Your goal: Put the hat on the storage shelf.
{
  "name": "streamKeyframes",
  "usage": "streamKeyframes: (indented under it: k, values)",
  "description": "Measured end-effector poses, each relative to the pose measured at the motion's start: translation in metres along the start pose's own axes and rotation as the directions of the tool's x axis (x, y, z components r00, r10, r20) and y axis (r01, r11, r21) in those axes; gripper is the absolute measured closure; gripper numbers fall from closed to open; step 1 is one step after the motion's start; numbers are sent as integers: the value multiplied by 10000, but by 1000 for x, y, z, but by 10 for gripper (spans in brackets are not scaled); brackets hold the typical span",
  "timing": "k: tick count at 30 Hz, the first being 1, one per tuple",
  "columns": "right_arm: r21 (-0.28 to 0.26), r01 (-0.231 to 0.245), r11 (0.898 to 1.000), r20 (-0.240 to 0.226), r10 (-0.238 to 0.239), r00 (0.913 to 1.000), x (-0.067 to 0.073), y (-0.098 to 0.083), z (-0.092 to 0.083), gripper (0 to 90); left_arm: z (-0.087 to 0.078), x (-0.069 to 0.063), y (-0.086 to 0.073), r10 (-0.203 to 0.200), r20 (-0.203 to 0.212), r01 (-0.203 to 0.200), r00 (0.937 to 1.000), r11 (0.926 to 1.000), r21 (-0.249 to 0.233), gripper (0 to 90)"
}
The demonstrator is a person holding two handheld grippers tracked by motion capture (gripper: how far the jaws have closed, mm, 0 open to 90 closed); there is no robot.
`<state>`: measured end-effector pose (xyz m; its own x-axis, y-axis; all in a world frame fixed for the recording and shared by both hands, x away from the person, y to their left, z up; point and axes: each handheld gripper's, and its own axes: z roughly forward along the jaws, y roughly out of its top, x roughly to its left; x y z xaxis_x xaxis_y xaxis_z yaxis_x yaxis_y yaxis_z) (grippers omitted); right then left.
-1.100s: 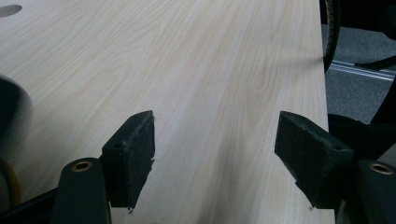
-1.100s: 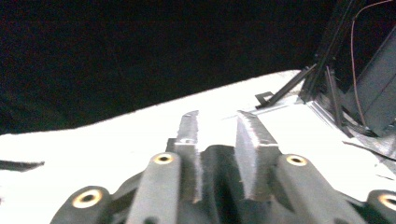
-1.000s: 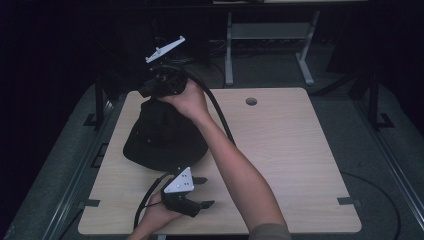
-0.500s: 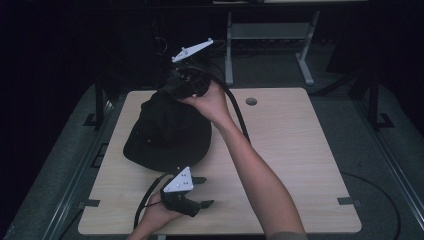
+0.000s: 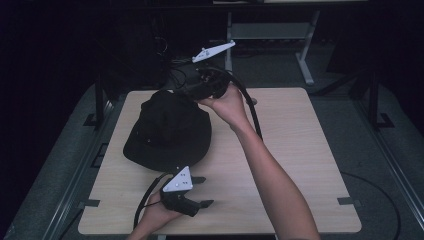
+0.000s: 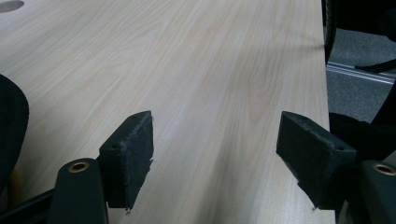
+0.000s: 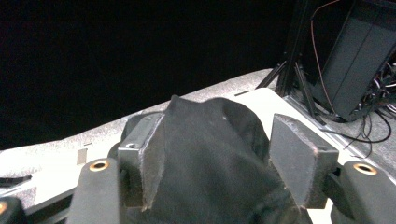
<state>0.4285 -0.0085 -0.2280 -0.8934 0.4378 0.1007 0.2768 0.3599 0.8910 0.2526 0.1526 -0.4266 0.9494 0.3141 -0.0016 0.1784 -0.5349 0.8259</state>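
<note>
Lifted higher and farther right than a second ago, the right gripper [image 5: 192,91] has its jaws partly closed around a fold of the black hat [image 5: 167,131], which bulges up between them. Near the table's [image 5: 300,150] front edge the left gripper [image 5: 200,191] rests wide open and empty, the hat just beyond it.

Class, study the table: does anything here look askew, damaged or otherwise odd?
Yes: the black hat does not lie flat. The right tongs straddle a pinched-up fold of its crown at the far side, pulling the cloth into a peak. No damage shows. The left tongs are open over bare table.
</note>
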Motion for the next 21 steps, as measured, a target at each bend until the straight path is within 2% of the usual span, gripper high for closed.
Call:
streamKeyframes:
  k: [11, 16, 21]
  values:
    - [26, -182, 9998, 243, 182, 9995, -3, -18, -22, 265, 0, 1, -1, -158, -60, 158, 9999, 9999, -56, 262]
    - [87, -183, 9998, 566, 178, 9982, -3, -27, -31, 250, 0, 1, -1, -252, -51, 251, 9997, 9996, -112, 261]
    - [103, -494, 9987, 754, 485, 9960, -9, -44, -44, 235, 0, 1, -1, -172, -90, 171, 9998, 9998, -118, 258]
